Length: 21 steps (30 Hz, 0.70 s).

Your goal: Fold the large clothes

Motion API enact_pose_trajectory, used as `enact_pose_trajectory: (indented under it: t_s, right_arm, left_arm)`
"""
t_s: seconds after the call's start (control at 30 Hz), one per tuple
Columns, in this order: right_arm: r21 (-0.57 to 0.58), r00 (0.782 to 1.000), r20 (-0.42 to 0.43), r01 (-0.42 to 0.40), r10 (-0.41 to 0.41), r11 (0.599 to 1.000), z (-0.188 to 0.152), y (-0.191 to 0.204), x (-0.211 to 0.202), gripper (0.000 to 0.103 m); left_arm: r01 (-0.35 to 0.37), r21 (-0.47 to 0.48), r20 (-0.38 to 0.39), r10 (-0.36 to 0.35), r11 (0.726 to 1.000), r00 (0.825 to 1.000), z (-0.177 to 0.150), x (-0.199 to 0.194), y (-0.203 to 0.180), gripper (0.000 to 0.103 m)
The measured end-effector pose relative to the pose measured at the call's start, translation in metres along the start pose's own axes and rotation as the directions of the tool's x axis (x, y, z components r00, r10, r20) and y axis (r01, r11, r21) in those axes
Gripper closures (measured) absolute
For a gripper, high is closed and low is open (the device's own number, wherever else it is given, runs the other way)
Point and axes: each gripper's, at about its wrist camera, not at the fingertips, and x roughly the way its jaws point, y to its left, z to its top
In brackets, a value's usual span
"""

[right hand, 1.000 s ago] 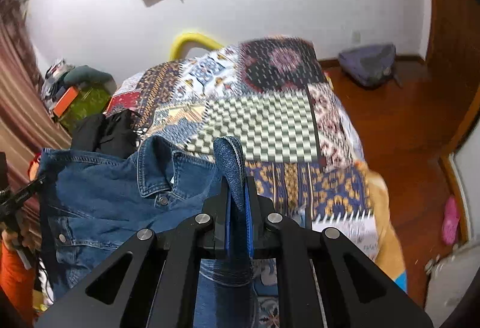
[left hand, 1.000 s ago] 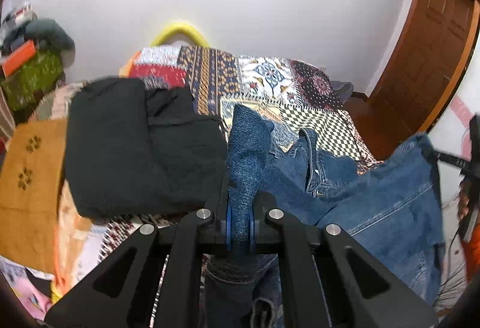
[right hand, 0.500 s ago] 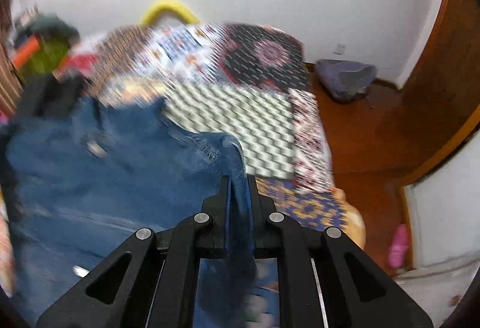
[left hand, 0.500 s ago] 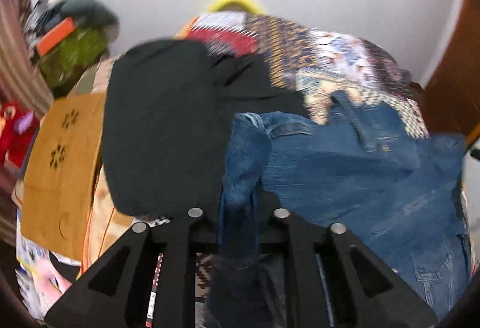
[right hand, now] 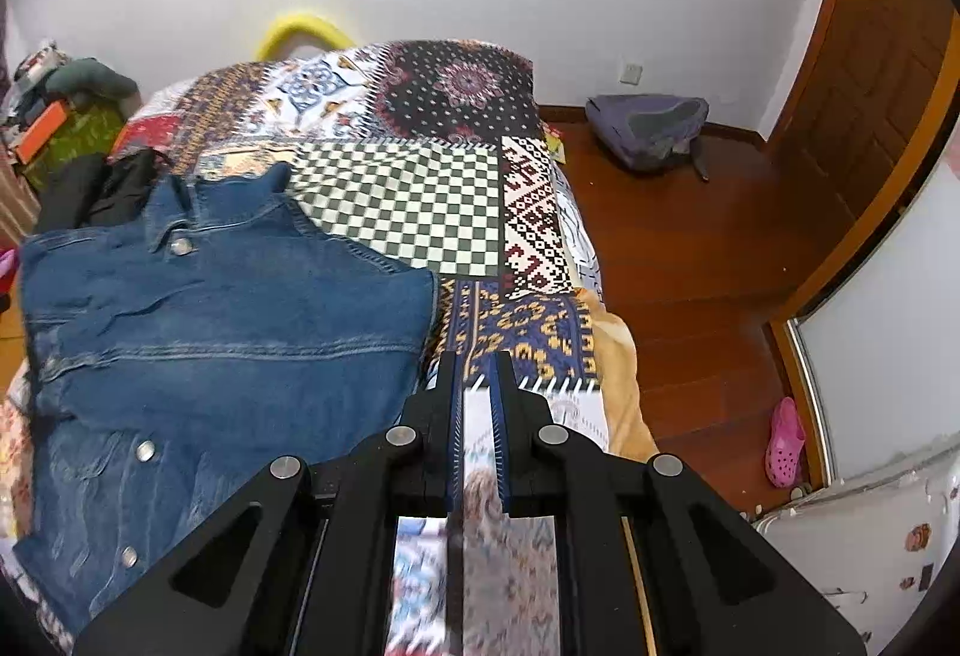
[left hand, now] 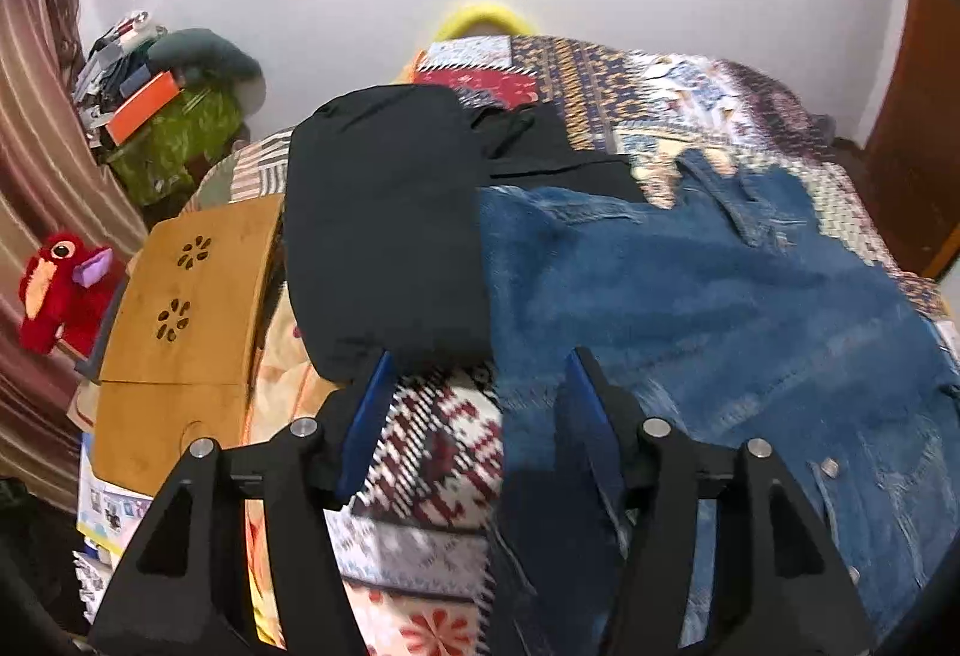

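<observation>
A blue denim jacket lies spread on the patchwork bedspread, collar toward the far end. In the right wrist view the jacket lies left of my fingers with its buttons showing. My left gripper is open and empty above the jacket's left edge. My right gripper is open by a narrow gap and holds nothing, just right of the jacket's edge over the bedspread.
A folded black garment lies left of the jacket. A wooden lap table and a red plush toy sit further left. A backpack and a pink shoe lie on the wooden floor at the right.
Both grippers held the denim jacket up one second ago. The jacket came down onto the bed and both grippers have let go of it and opened.
</observation>
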Motion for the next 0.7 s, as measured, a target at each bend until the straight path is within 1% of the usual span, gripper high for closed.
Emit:
enact_pose_trajectory:
  t_s: [0.1,0.13,0.17,0.2,0.27,0.37,0.47,0.57,0.7]
  right_arm:
    - [-0.004,1.0,0.01,-0.029,0.029,1.0,-0.011,0.007,-0.017,0.091]
    - [-0.003,0.999,0.013,-0.032,0.032,0.999,-0.015,0.009,-0.022,0.086]
    - [-0.001,0.999,0.022,-0.033,0.033,0.999,-0.018,0.011,-0.026,0.077]
    - [0.0,0.999,0.042,-0.03,0.03,1.0,-0.023,0.014,-0.033,0.072]
    - [-0.002,0.995,0.093,-0.033,0.033,0.999,-0.033,0.019,-0.046,0.053]
    - [-0.007,0.99,0.134,-0.035,0.035,0.999,-0.046,0.025,-0.059,0.039]
    - [-0.016,0.99,0.138,-0.039,0.041,0.999,-0.062,0.032,-0.068,0.037]
    - [-0.041,0.991,0.123,-0.055,0.06,0.998,-0.08,0.04,-0.072,0.037]
    - [-0.073,0.992,0.098,-0.069,0.076,0.995,-0.104,0.048,-0.074,0.037]
  left_arm:
    - [0.029,-0.005,0.012,-0.029,1.0,0.999,-0.011,-0.018,-0.005,0.041]
    - [0.037,-0.005,0.015,-0.036,0.999,0.999,-0.015,-0.024,-0.006,0.04]
    - [0.043,-0.004,0.018,-0.043,0.999,0.999,-0.02,-0.031,-0.008,0.039]
    - [0.049,-0.002,0.021,-0.048,0.999,0.999,-0.025,-0.037,-0.009,0.038]
    - [0.055,0.001,0.024,-0.055,0.998,0.998,-0.035,-0.047,-0.01,0.037]
    - [0.071,0.003,0.015,-0.071,0.997,0.997,-0.052,-0.059,-0.01,0.033]
    - [0.09,-0.01,-0.004,-0.09,0.996,0.996,-0.07,-0.067,-0.006,0.031]
    - [0.123,-0.025,-0.004,-0.123,0.992,0.992,-0.092,-0.077,0.0,0.031]
    - [0.132,-0.061,-0.036,-0.134,0.989,0.99,-0.121,-0.083,0.009,0.031]
